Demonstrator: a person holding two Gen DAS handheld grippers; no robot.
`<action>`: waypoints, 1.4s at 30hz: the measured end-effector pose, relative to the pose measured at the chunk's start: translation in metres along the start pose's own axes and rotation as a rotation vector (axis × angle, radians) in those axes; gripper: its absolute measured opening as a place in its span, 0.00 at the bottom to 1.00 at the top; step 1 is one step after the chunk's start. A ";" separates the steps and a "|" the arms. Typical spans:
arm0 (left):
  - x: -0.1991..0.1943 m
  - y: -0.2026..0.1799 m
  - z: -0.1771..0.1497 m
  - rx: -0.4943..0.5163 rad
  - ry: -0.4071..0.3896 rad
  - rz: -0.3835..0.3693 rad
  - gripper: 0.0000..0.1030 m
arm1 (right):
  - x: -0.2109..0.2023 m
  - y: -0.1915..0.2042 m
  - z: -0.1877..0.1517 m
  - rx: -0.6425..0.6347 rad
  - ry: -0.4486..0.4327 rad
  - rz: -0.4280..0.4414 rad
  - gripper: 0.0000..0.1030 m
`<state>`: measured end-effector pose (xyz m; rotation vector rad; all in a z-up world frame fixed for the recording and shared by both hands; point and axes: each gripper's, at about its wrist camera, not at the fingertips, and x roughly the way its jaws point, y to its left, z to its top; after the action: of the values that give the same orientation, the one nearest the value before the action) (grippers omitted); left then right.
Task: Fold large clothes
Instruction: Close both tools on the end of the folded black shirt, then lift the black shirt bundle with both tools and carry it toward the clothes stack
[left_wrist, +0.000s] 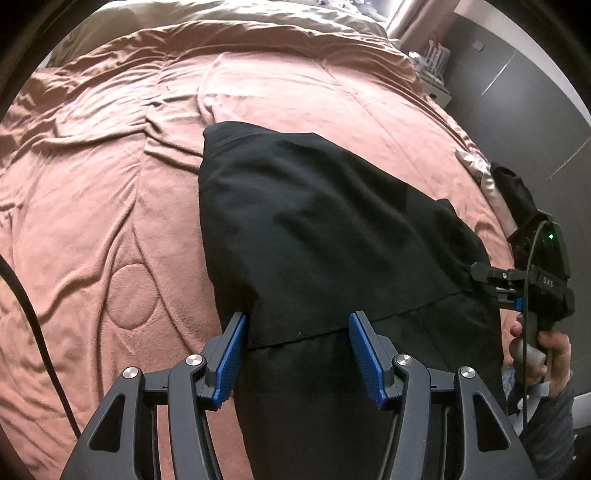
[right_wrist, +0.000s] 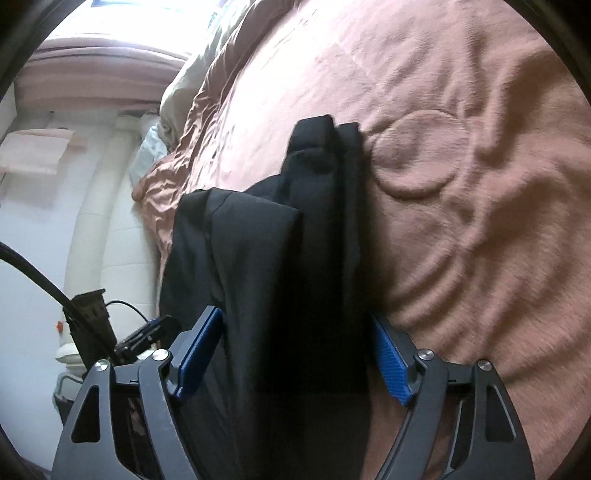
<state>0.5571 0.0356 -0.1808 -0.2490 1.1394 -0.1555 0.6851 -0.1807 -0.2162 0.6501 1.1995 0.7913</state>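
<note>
I have one black garment (left_wrist: 332, 229) lying on the bed's pink quilt (left_wrist: 110, 184), already doubled over. In the left wrist view it runs from the middle of the frame down to the bottom edge, and a folded layer's hem crosses just ahead of my left gripper (left_wrist: 297, 354). That gripper's fingers (left_wrist: 231, 358) stand spread, with black cloth between them; I see no pad pressing on it, so I judge nothing is pinched there. I hold it pointing steeply down over the near edge, probably to take that edge for the next fold.

In the right wrist view the garment (right_wrist: 280, 280) fills the centre and the lower middle, with several stacked layers showing at its far end in the upper middle. My right gripper (right_wrist: 295, 354) straddles it, its fingers (right_wrist: 199, 354) spread wide on both sides of the cloth and apart from it, as far as I can tell; the picture is a little blurred. I judge it sits there either just off a grip or ready to close on the bundle.

At the right edge of the left wrist view I see the right gripper (left_wrist: 496, 284) from the side, touching or almost touching the garment's edge, with a hand (left_wrist: 543, 350) on its handle.

Count: one garment, one quilt, two grippers, one visible hand.
</note>
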 end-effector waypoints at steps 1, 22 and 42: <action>0.000 0.003 0.000 -0.005 -0.001 -0.007 0.56 | 0.003 -0.001 0.003 0.007 -0.003 -0.003 0.75; -0.006 0.050 0.018 -0.196 -0.086 -0.133 0.22 | -0.007 0.068 -0.026 -0.163 -0.109 -0.088 0.09; -0.189 -0.065 -0.044 -0.059 -0.411 -0.251 0.16 | -0.171 0.149 -0.186 -0.357 -0.432 -0.096 0.08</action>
<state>0.4400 0.0148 -0.0145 -0.4551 0.7025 -0.2787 0.4487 -0.2291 -0.0492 0.4343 0.6693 0.7156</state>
